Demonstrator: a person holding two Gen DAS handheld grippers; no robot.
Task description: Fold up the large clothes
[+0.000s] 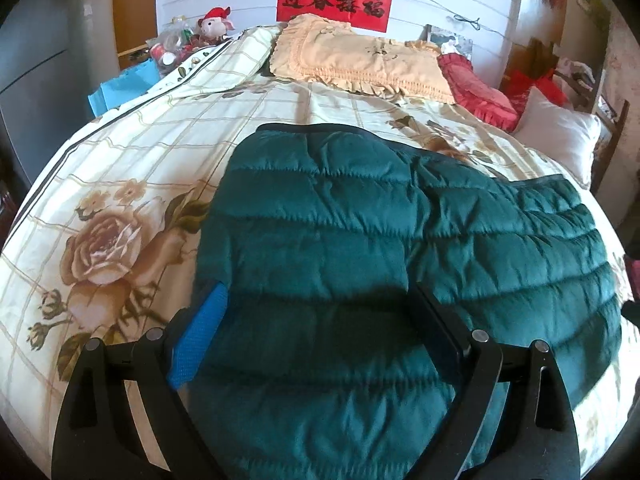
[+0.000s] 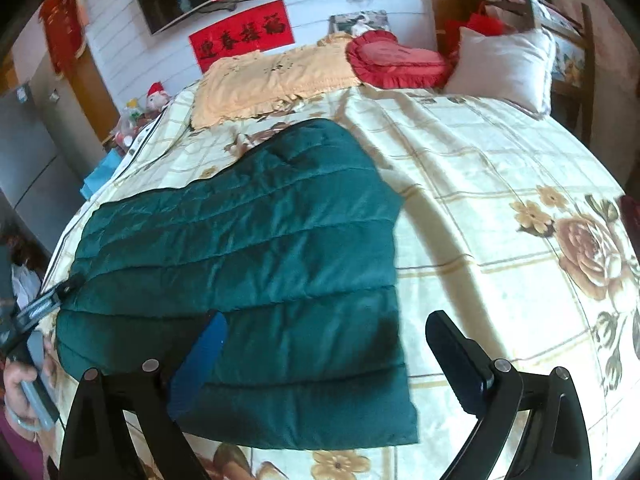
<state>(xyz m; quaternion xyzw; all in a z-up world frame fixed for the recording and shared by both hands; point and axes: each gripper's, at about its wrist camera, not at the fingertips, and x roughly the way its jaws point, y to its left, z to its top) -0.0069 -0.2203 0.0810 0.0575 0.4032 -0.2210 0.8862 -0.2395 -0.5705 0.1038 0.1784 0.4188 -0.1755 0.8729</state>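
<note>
A dark green quilted jacket (image 1: 360,248) lies spread flat on the floral bed cover (image 1: 120,184). In the left wrist view my left gripper (image 1: 318,300) is open just above the jacket's near left part, with blue pads (image 1: 200,332) showing. In the right wrist view the jacket (image 2: 248,248) lies left of centre. My right gripper (image 2: 324,332) is open above its near right edge, the left finger over the fabric and the right finger (image 2: 452,344) over the bed cover (image 2: 500,184). The left gripper also shows at the far left of that view (image 2: 36,312).
At the head of the bed lie a beige frilled pillow (image 1: 360,60), a red heart-shaped cushion (image 1: 476,84) and a white pillow (image 1: 560,136). A red banner (image 1: 334,0) hangs on the wall. Toys and clutter (image 1: 188,40) sit at the back left.
</note>
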